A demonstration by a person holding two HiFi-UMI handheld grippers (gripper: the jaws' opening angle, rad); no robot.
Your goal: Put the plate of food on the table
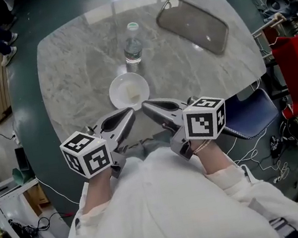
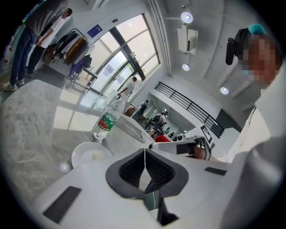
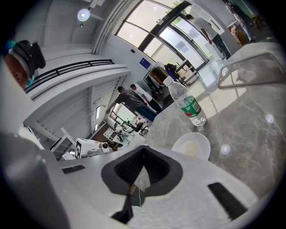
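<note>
A grey marbled surface (image 1: 74, 71) with rounded corners carries three things. A white plate (image 1: 117, 90) sits at the middle of its near edge, with a pale piece of food (image 1: 133, 92) on it. Just beyond stands an upright clear bottle (image 1: 133, 46) with a green label. A dark see-through tray (image 1: 192, 24) lies far right.

Cluttered lab hall: cables (image 1: 254, 154), mezzanine railing (image 2: 187, 101)

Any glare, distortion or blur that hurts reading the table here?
Head view: sharp; a pale glare streak on the grey marble tabletop beyond the clear plastic water bottle. Left gripper view: heavy fisheye bending, dark corners, bright reflected patches on the marble. Right gripper view: same fisheye, windows blown out, small round white plate crisp.
</note>
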